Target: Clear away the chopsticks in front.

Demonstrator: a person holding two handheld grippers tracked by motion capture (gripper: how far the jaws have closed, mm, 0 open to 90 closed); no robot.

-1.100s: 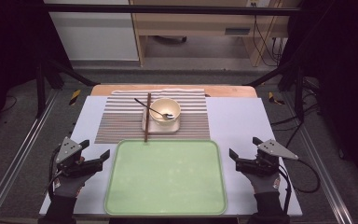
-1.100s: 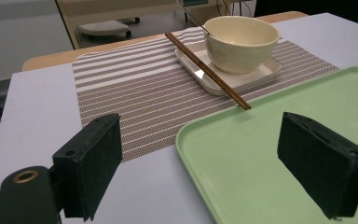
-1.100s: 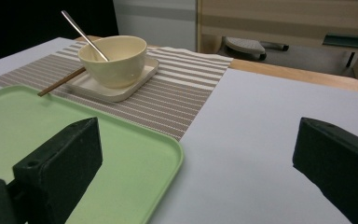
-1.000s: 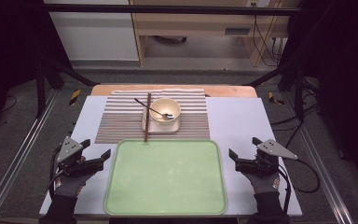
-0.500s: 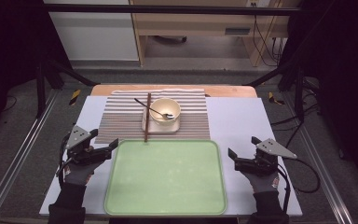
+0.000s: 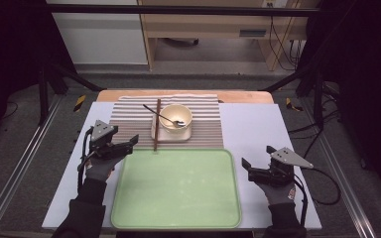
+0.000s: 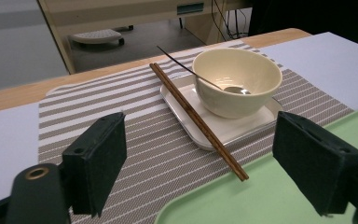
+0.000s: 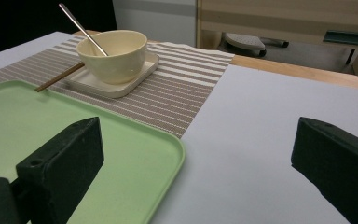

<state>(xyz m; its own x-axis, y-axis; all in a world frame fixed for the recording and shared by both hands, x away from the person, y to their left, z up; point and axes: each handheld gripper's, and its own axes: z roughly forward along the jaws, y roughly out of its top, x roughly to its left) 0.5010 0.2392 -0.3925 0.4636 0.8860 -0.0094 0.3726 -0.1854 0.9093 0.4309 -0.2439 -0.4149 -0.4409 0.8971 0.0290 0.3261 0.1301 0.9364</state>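
No legible text, labels, brands or numbers in any view. Bowl [image 7: 237, 81], chopsticks [image 7: 198, 120], green tray [image 6: 176, 188], striped placemat [image 6: 129, 124]: surfaces unmarked.

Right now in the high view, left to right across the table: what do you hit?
Left gripper → chopsticks → bowl → right gripper. The green tray spans the gap between the grippers, so it has no clear place in the order.
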